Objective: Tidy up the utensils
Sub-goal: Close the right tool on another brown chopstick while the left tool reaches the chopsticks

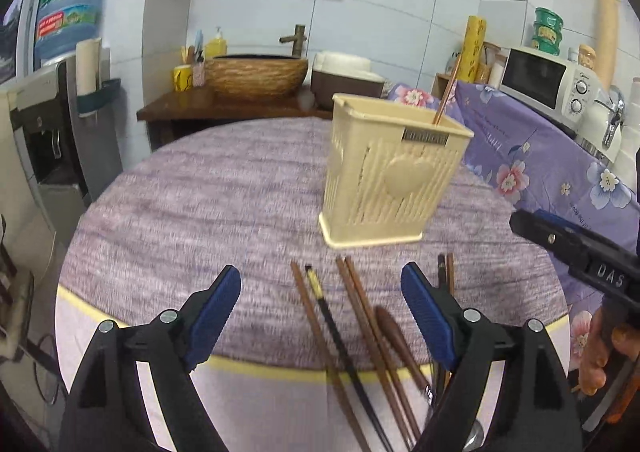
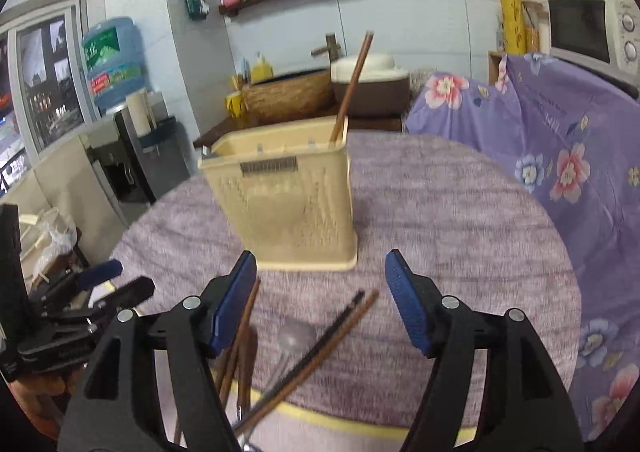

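A cream plastic utensil holder (image 1: pixel 394 172) stands upright on the round purple table (image 1: pixel 192 196) with one brown chopstick (image 1: pixel 446 94) leaning in it. Several loose chopsticks (image 1: pixel 360 316) and a brown wooden spoon (image 1: pixel 394 336) lie at the table's near edge. My left gripper (image 1: pixel 320 292) is open and empty, hovering over them. In the right wrist view the holder (image 2: pixel 288 196) stands ahead, with chopsticks (image 2: pixel 332 336) and a clear spoon (image 2: pixel 296 336) below. My right gripper (image 2: pixel 320 276) is open and empty above them.
A purple floral cloth (image 1: pixel 540 156) covers a counter to the right with a microwave (image 1: pixel 548 80) on it. A wooden stand with a basin (image 1: pixel 256 76) is behind the table. A water dispenser (image 1: pixel 60 124) stands at the left.
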`<state>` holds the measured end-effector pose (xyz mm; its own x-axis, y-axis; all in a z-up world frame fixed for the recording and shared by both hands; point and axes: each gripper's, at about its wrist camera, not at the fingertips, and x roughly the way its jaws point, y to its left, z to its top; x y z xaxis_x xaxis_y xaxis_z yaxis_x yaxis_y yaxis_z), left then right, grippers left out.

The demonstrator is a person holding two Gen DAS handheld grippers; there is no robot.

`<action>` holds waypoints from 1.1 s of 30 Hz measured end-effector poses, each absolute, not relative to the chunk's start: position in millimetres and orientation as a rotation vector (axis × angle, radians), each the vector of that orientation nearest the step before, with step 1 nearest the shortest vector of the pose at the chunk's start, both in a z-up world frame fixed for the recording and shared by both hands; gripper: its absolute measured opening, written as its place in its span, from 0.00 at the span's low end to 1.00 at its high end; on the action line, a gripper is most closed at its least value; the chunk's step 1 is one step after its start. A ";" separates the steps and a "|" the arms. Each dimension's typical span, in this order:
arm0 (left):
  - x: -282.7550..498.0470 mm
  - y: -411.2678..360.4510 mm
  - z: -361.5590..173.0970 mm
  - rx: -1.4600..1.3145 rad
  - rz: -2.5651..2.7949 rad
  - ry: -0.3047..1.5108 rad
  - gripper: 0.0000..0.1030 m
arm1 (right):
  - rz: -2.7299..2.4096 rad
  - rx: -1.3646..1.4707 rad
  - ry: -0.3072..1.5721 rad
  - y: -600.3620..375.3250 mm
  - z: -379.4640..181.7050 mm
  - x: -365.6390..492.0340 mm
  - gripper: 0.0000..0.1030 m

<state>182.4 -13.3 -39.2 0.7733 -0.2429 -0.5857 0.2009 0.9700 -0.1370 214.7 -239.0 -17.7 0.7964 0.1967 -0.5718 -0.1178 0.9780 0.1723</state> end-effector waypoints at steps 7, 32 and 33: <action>173.8 0.9 -65.8 -0.105 -0.200 0.728 0.70 | 0.146 0.138 0.736 -233.7 -53.9 204.0 0.66; 178.6 -10.5 -93.6 -0.028 -0.191 0.824 0.40 | 0.057 0.264 0.925 -242.5 -106.2 247.4 0.34; 179.9 -10.6 -93.2 -0.027 -0.190 0.825 0.40 | 0.049 0.267 0.929 -243.2 -106.4 251.2 0.33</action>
<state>179.9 -10.6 -93.2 0.6626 -0.1788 -0.7273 0.1582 0.9826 -0.0975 251.2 -243.2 -106.4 0.5997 0.1564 -0.7848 0.0727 0.9660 0.2480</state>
